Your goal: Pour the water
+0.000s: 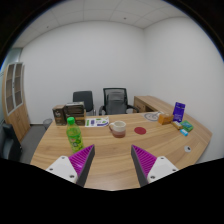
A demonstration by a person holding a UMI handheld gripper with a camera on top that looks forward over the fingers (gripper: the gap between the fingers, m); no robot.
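A: Start big. What carries everything?

B: Long wooden tabletop (120,150), running away from the camera. Two office chairs (103,100) at the far end, a shelf unit (12,95) against the wall to one side. White walls, nothing else large.

A: And on it?

B: Green bottle (73,133), upright, ahead of the hand-held gripper (113,163) and off toward the shelf side, beyond the near finger there. A pale cup or bowl (119,128) farther on, roughly in line with the gap between the fingers. Bottle and cup stand apart, not touching. Purple box (179,111) and small clutter (186,126) on the far side edge. A round red thing (140,131) lies flat near the cup.

A: Gripper state?

B: Fingers spread wide, magenta pads (82,160) showing, nothing between them. Holding nothing, well short of the bottle.

A: How will the bottle handle?

B: My guess: thin plastic, smooth, rounded. Likely soft-walled, so a hard squeeze could dent it or push liquid up. Weight depends on fill, which I can't read from here. Cap state also unclear.

A: Where to take it?

B: Mid-body, just below the shoulder, pads square across the widest part. Too high and it may swing when tipped; too low and the pour is hard to steer toward the cup.

A: Task progress?

B: Not begun, by the look of it.
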